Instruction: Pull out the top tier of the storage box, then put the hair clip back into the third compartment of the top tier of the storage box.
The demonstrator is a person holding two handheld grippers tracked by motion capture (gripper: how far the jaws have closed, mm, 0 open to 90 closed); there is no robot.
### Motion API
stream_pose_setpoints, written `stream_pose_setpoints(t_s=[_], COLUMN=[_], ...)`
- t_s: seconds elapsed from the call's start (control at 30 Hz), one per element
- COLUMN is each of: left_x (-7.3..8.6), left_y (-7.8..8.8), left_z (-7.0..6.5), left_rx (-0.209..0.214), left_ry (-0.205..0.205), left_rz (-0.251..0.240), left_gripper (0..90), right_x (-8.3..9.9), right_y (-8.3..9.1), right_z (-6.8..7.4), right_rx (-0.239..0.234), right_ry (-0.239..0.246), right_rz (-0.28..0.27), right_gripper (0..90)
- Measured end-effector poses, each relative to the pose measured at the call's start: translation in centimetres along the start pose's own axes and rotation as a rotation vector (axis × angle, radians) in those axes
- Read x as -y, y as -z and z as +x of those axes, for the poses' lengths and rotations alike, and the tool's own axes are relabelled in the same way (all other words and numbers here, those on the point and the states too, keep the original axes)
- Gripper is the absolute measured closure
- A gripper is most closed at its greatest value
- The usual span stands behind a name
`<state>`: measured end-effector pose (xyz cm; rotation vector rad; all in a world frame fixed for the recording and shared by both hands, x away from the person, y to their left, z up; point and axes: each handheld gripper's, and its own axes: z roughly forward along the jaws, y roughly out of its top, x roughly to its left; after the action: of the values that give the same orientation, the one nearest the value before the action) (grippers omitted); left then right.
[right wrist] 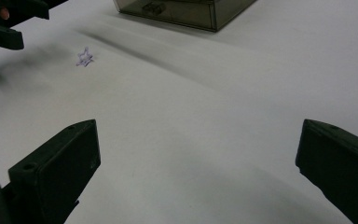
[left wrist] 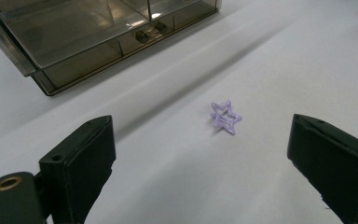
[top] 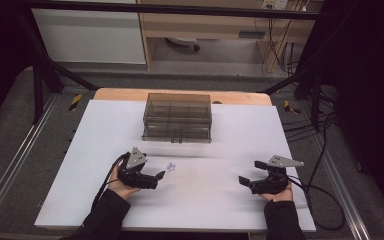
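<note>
On the bench [top: 105,130], my left tongs [left wrist: 200,149] gaped wide around the purple star clip [left wrist: 225,117]; right tongs [right wrist: 196,163] idled, wide too. Next: lower, pinch.

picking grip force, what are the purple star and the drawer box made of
Purple star: looks like glossy moulded plastic, a thin open outline with small highlights; coated metal is possible. Drawer box: smoky see-through hard plastic, probably acrylic; inner dividers show through its walls.
</note>
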<state>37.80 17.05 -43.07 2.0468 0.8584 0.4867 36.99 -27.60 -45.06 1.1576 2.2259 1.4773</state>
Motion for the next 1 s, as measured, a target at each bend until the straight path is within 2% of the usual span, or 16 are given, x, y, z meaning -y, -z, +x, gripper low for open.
stream_pose_setpoints(t_s=[0.47, 0.73, 1.0], left_x=[-0.5, -0.9, -1.5], left_y=[-0.4, -0.7, -1.4], left_z=[-0.4, -0.6, -0.8], left_rx=[0.035, 0.039, 0.035], left_ry=[0.006, 0.023, 0.020], left_rz=[0.019, 0.042, 0.061], left_gripper=[6.6, 5.5, 5.0], right_x=[0.0, 0.0, 0.1], right_y=[0.0, 0.0, -0.1], right_z=[0.0, 0.0, 0.0], right_rx=[0.000, 0.002, 0.002], right_ry=[-0.003, 0.000, 0.001], right_rz=[0.001, 0.003, 0.008], right_gripper=[0.4, 0.4, 0.4])
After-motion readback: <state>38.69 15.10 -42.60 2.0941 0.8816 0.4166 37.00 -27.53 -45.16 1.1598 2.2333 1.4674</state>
